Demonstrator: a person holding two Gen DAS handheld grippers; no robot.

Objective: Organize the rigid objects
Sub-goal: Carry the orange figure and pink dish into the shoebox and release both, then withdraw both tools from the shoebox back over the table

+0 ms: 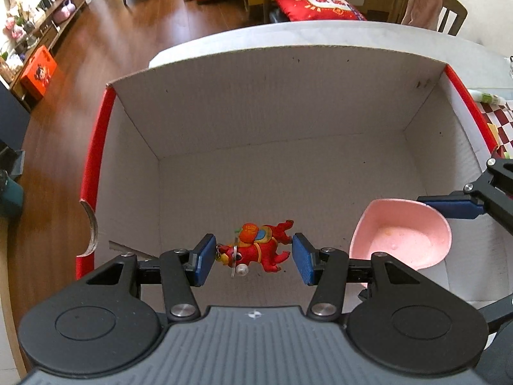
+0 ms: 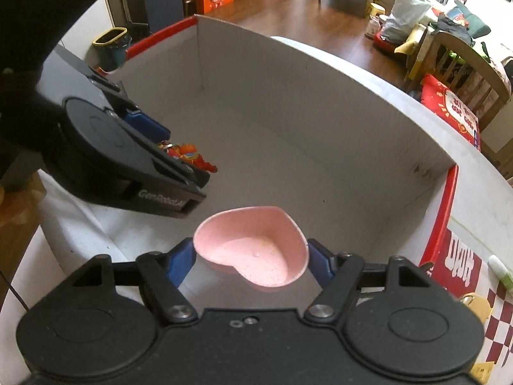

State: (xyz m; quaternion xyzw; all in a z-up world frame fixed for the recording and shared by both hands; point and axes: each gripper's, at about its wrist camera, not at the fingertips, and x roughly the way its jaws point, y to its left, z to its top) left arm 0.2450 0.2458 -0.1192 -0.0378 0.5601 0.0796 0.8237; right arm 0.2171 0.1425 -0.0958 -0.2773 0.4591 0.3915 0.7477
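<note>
One cardboard box (image 1: pixel 288 102) serves as the landmark: white inside, red outside, open at the top, standing on a pale table (image 1: pixel 400 35). Inside it are two things, counted: one red toy figure (image 1: pixel 256 250) with a metal ring on it, and one pink heart-shaped dish (image 2: pixel 253 250). Two grippers reach down into the box, one for each thing. The left gripper (image 1: pixel 253 256) is clenched on the toy figure, its blue pads touching the toy's two ends, so the toy sits between them near the box's near wall; whether the toy rests on the box floor or hangs just above it cannot be told. The right gripper (image 2: pixel 251 260) is clamped across the pink dish, one blue pad against each side of the heart (the dish tips slightly), low over the box floor, near the near wall, to the right of the toy. The dish and the toy are apart, with bare floor between them. The far half of the box floor is open, reaching to the far wall and both far corners. The box's left wall has a curved cut-out in its rim near the left gripper. Outside the box's right wall lies a red-and-white checked cloth (image 1: pixel 503 125).
</note>
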